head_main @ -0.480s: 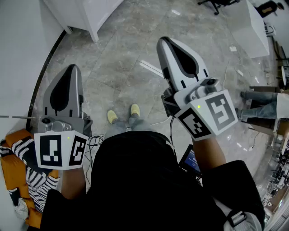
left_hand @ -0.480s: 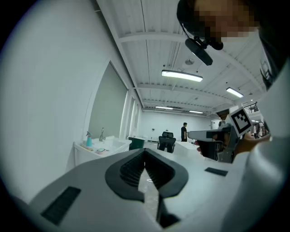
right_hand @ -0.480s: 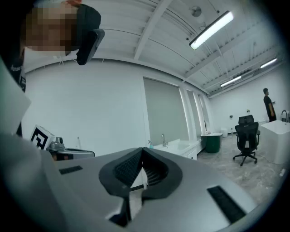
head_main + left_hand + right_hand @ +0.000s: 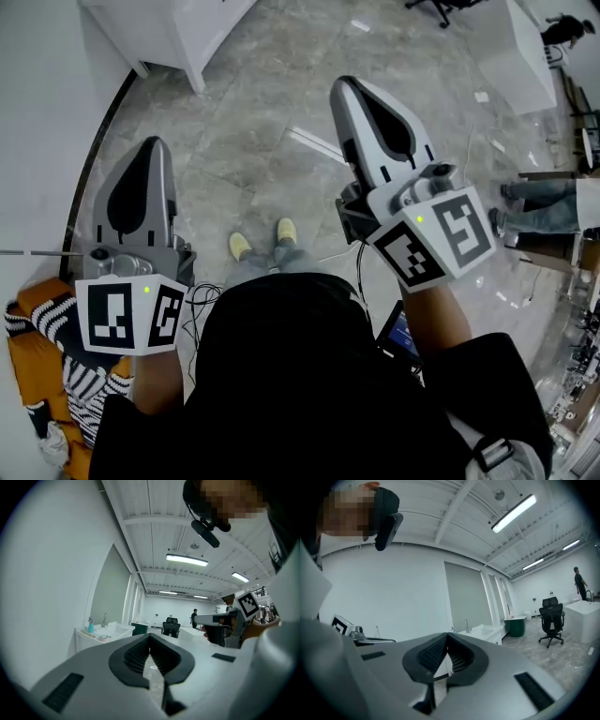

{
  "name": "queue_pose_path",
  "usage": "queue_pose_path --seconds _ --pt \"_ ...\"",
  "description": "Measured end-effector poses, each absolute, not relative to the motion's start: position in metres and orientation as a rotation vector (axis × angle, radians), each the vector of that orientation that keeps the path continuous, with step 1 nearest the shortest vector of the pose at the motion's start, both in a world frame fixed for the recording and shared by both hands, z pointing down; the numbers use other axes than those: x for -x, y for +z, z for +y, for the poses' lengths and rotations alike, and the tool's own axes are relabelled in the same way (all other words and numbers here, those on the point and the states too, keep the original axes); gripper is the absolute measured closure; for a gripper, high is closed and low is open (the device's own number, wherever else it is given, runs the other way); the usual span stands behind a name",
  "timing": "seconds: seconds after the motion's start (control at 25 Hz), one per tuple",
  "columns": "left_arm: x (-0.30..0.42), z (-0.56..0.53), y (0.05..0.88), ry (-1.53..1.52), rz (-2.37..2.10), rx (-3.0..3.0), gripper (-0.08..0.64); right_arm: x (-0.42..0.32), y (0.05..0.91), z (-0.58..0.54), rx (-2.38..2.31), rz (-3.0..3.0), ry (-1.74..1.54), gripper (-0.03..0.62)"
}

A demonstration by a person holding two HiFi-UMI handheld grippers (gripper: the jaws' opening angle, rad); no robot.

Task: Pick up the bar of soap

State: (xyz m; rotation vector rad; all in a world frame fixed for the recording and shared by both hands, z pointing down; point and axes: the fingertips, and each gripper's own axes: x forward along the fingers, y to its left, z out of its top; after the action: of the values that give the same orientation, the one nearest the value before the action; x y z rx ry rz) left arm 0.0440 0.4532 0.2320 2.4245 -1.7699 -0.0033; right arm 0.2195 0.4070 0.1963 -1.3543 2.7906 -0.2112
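No bar of soap can be told for certain. In the left gripper view a small pinkish thing (image 4: pixel 102 637) lies on a far white sink counter (image 4: pixel 115 631), too small to identify. My left gripper (image 4: pixel 153 142) is held level over the floor, jaws shut and empty, tips meeting (image 4: pixel 150 635). My right gripper (image 4: pixel 348 84) is held higher and further forward, also shut with nothing between its jaws (image 4: pixel 446 635). Each gripper shows in the other's view: the right gripper's body (image 4: pixel 220 623) and the left gripper's body (image 4: pixel 358 635).
I stand on a grey marble floor (image 4: pixel 253 122). A white cabinet (image 4: pixel 178 28) is ahead on the left, with a wall along the left. An orange and striped bundle (image 4: pixel 42 347) lies beside me. The counter carries a blue spray bottle (image 4: pixel 90 625) and a faucet (image 4: pixel 465 625). An office chair (image 4: pixel 551 613), a green bin (image 4: pixel 515 626) and people stand further off.
Almost nothing differs: the head view has shifted slightly, and both grippers keep the same pose, shut.
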Motion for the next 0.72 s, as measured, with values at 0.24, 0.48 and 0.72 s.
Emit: queue_pose_path --seconds 0.24,0.48,0.72 --pt "-0.029 0.458 0.232 -0.033 -1.755 -2.434 0.551 -0.207 0.199 0.413 1.413 2.772 -0.214 0.588" --pt "-0.002 0.466 0.229 -0.057 -1.779 -2.425 0.551 -0.182 0.200 0.417 1.424 2.775 -0.212 0.588" --pt "0.021 0.474 0.226 -0.087 -1.805 -2.426 0.551 -0.158 0.200 0.421 1.431 2.773 -0.200 0.588"
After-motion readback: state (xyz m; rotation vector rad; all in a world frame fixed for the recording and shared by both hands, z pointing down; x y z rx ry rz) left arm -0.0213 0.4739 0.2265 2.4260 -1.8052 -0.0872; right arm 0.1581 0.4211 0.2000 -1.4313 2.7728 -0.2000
